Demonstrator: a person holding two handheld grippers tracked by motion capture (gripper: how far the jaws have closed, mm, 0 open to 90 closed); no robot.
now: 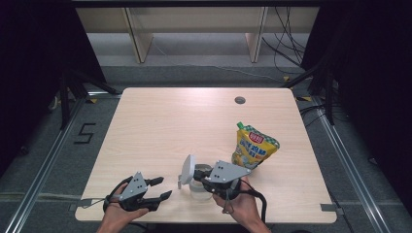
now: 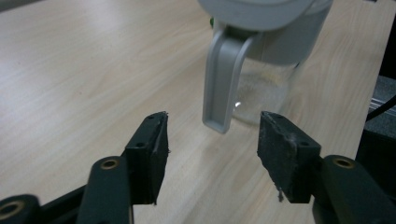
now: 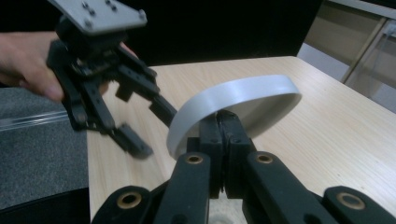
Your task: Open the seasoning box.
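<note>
Pinched in my right gripper (image 3: 223, 122): the round grey plastic lid (image 3: 233, 100), lifted above a clear glass jar (image 2: 261, 91) (contents unclear); my left gripper (image 2: 212, 144) spread, holding nothing.

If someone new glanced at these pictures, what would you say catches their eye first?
Probably the bright yellow-and-green pouch standing at the table's right. Next, near the front edge, the right gripper is shut on the rim of a grey lid raised above a clear jar. The left gripper, jaws apart and holding nothing, sits to the jar's left.
</note>
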